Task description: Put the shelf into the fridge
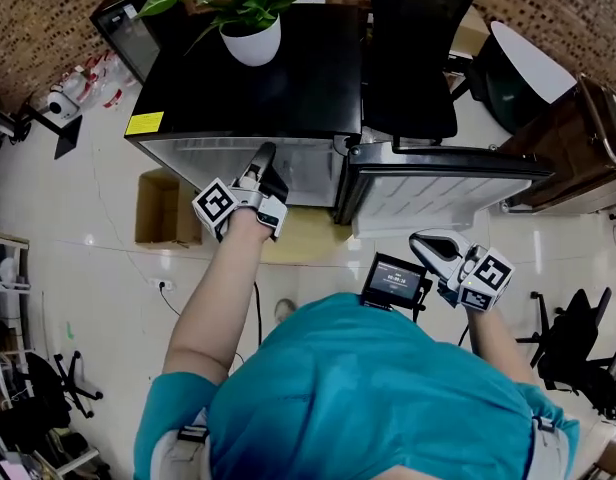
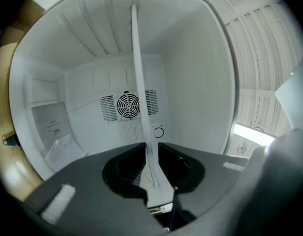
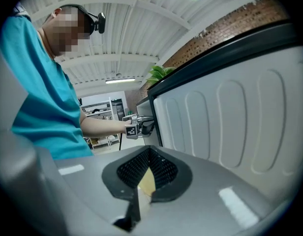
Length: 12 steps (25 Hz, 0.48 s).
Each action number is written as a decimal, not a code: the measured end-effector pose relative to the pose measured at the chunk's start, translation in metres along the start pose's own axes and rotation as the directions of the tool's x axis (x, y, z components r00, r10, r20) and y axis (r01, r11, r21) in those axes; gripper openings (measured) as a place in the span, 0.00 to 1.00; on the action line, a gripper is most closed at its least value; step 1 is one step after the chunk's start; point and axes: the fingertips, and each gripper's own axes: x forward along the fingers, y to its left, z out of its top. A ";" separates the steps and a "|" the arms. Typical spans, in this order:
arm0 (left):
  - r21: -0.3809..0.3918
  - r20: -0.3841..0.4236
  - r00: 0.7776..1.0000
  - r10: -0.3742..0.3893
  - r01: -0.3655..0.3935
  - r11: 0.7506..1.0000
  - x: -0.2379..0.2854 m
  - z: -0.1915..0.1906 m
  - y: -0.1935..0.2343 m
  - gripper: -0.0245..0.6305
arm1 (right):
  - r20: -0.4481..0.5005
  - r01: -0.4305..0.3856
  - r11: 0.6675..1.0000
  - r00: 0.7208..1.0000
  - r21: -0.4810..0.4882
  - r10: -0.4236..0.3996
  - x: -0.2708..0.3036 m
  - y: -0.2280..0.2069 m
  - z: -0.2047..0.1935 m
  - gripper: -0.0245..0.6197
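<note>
The fridge (image 1: pixel 288 78) is black and low, and its door (image 1: pixel 438 183) stands open to the right. My left gripper (image 1: pixel 260 158) reaches into the fridge opening and is shut on a thin white shelf (image 2: pixel 136 77). The left gripper view shows that shelf edge-on, running up from the left gripper (image 2: pixel 151 156) into the white fridge interior (image 2: pixel 191 82), which has a round fan grille (image 2: pixel 128 105) on its back wall. My right gripper (image 1: pixel 422 240) hangs below the open door, shut and holding nothing. In the right gripper view, the right gripper (image 3: pixel 149 150) points along the door's ribbed white inner face (image 3: pixel 240 112), with the left gripper (image 3: pixel 136 128) visible beyond.
A potted plant (image 1: pixel 250 23) stands on the fridge top. A black office chair (image 1: pixel 413 48) is behind the fridge, a cardboard box (image 1: pixel 160 208) sits on the floor at its left, and a wooden cabinet (image 1: pixel 578 148) stands at the right. A small screen (image 1: pixel 394 280) hangs at the person's chest.
</note>
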 end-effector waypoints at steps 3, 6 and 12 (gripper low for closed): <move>0.044 0.000 1.000 -0.002 0.002 0.999 -0.028 -0.021 -0.014 0.15 | 0.008 -0.043 0.999 0.999 -0.021 0.044 -0.018 0.001 0.017 0.04; 0.119 0.009 0.999 0.046 -0.047 0.992 -0.064 -0.041 -0.012 0.13 | 0.009 -0.097 0.994 0.995 -0.049 0.097 -0.033 0.004 0.024 0.04; 0.371 -0.071 0.969 -0.236 0.246 0.895 -0.110 -0.095 -0.113 0.05 | -0.007 -0.156 0.986 0.988 -0.054 0.156 -0.059 0.014 0.029 0.04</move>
